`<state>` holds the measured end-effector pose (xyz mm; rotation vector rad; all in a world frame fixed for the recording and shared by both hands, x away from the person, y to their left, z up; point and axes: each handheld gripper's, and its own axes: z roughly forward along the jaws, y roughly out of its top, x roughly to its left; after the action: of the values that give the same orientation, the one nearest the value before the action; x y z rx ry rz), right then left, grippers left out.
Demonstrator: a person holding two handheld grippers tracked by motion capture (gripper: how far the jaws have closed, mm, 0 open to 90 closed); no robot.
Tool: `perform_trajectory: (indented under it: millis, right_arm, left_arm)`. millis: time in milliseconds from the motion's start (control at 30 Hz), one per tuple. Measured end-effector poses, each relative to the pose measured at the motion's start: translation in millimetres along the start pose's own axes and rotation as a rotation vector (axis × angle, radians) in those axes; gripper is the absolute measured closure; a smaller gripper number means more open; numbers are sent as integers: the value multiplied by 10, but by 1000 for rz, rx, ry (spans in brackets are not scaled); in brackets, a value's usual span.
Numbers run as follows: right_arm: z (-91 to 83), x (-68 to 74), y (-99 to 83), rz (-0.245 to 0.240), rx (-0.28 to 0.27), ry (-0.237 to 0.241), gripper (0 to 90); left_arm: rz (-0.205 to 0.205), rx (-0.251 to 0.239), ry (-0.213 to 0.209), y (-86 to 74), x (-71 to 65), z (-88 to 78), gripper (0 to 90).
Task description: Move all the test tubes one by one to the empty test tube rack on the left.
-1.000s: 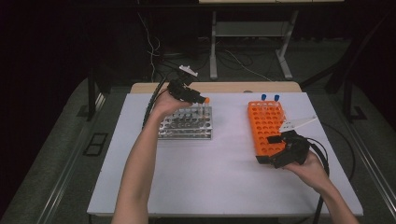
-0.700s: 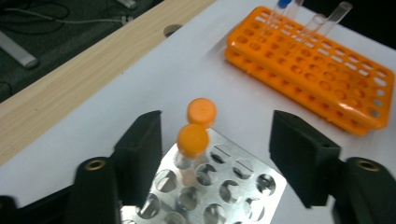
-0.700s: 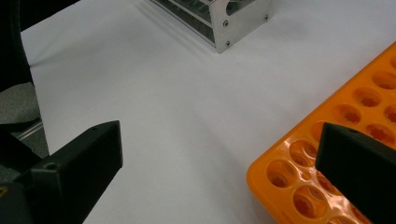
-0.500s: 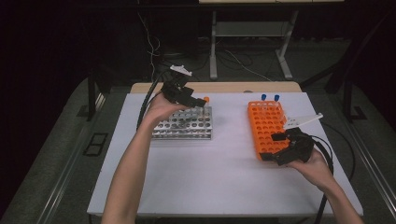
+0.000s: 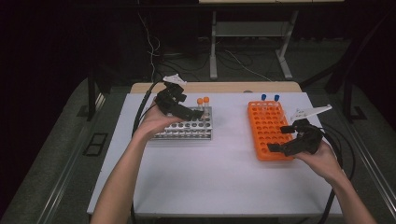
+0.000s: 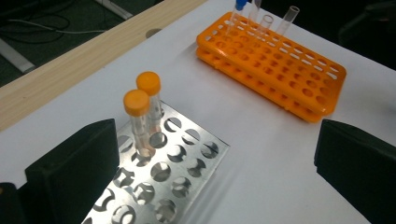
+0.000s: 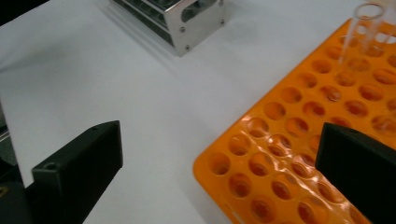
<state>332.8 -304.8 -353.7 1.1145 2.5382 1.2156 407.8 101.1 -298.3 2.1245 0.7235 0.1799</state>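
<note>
High view: bench (image 5: 210, 182) beneath both tongs. Right tongs (image 5: 286, 139), spread, overhang the orange rack (image 5: 266, 128), which could get shoved. Left tongs (image 5: 194, 113), spread, approach orange-capped tubes (image 6: 142, 116) just ahead; a misaligned closure could topple them.

A white table (image 5: 205, 177) with a pale wooden strip (image 5: 219, 87) along its far edge stands on dark grey floor (image 5: 51, 163) in a dim room, with loose cables (image 5: 233, 60) and a light metal frame's legs (image 5: 214, 46) behind it in the shadows.
</note>
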Motion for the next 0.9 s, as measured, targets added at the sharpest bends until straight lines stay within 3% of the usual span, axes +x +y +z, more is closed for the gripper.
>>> perform_trajectory:
  millis: [400,900]
  right_arm:
    - [35,-329,27,64,26,-51,3]
    - [127,-682,24,110,-7,-98,3]
  left_arm:
    - [45,-26,-24,-148,-244,-84,0]
    - [93,-31,-56,-252,-478,-78,0]
